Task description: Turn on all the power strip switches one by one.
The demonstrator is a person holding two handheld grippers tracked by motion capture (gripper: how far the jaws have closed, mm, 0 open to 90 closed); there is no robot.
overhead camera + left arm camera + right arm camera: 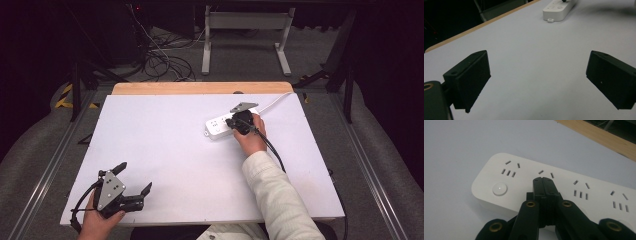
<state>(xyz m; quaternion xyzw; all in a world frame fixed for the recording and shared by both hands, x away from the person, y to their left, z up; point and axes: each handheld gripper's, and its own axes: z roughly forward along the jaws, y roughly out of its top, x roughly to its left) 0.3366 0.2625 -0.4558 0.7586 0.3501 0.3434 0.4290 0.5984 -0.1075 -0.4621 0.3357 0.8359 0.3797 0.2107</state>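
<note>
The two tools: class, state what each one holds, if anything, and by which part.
Neither holds anything. The left tool is open over the bare table. The right tool is shut with nothing between its jaws, its tip over the white power strip.

The tabletop (165, 150) is bare across its left and centre, giving open passage there. The only obstacle on it is the power strip (220, 126) at the far right, with the right tool (239, 123) over it. The left tool (131, 192) occupies the near-left corner.
</note>
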